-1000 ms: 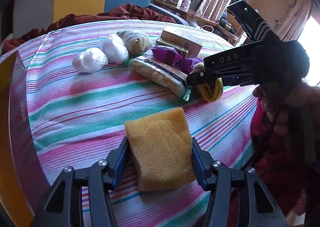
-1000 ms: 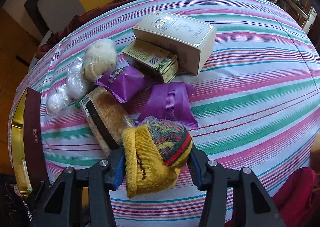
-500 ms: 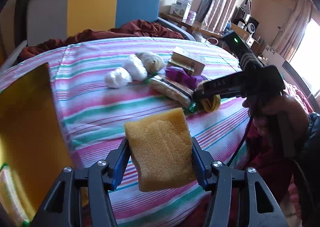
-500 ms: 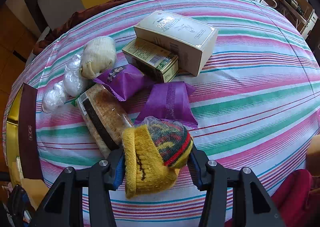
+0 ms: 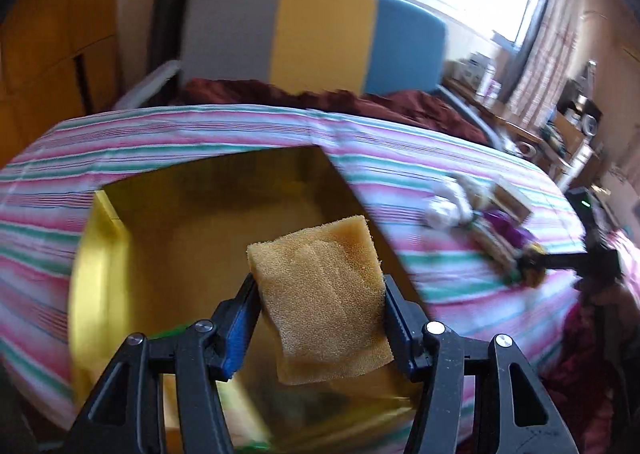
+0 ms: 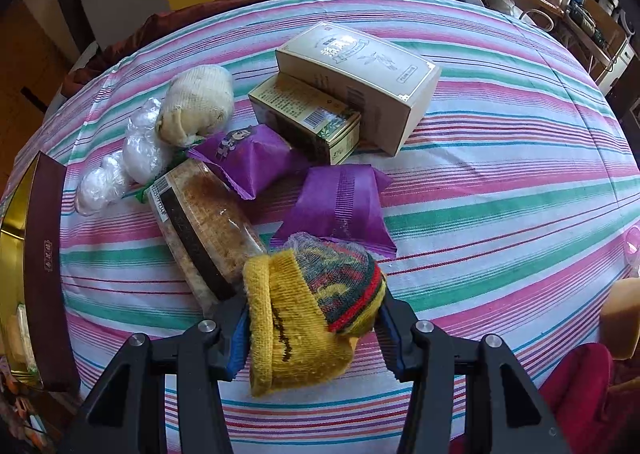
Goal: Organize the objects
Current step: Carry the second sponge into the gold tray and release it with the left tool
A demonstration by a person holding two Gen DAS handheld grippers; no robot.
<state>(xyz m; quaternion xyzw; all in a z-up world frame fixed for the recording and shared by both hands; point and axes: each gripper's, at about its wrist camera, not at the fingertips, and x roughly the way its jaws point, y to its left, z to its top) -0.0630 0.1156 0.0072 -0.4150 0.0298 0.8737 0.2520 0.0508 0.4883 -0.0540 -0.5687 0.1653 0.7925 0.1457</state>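
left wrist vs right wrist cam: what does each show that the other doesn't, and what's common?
Left wrist only: the left gripper clamped on the yellow sponge above the gold box interior, plus the window.

Right wrist only: the right gripper clamped on the yellow knit sock, with readable detail of the beige carton and two purple packets.

Both: the striped tablecloth, the gold box, the clutter pile (blurred in the left view), and the grey-yellow-blue headboard.
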